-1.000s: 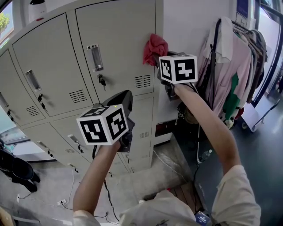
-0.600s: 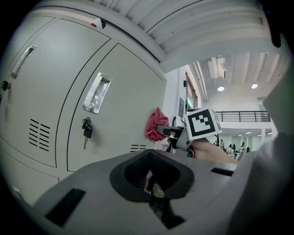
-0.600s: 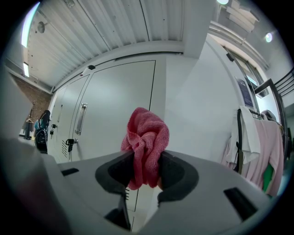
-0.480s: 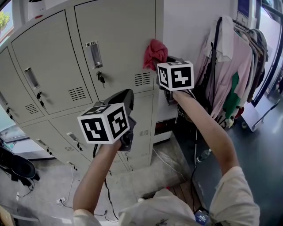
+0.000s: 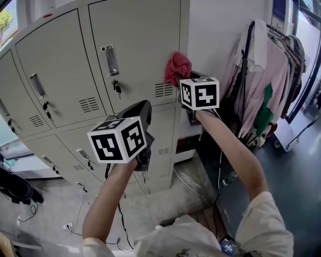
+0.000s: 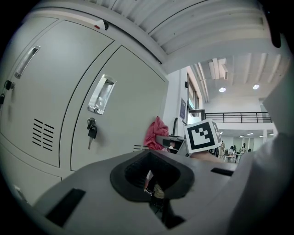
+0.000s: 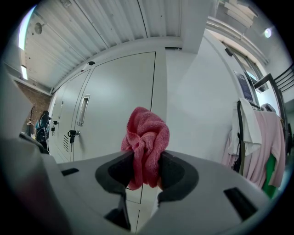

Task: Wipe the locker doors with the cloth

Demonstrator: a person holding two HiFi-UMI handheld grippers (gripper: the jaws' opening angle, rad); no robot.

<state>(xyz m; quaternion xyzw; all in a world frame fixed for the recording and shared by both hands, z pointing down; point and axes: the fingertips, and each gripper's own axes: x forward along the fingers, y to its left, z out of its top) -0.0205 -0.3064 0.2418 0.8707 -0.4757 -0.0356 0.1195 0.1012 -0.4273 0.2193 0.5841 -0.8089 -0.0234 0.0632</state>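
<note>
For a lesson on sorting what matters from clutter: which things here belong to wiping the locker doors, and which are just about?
Job in hand:
pink cloth
right tongs, shut on it
locker doors

Just about:
hanging clothes
keys in a lock
left tongs, empty

Black-and-white marker cubes, pale short sleeves

No legible text or numbers, wall poster print too blurred
</note>
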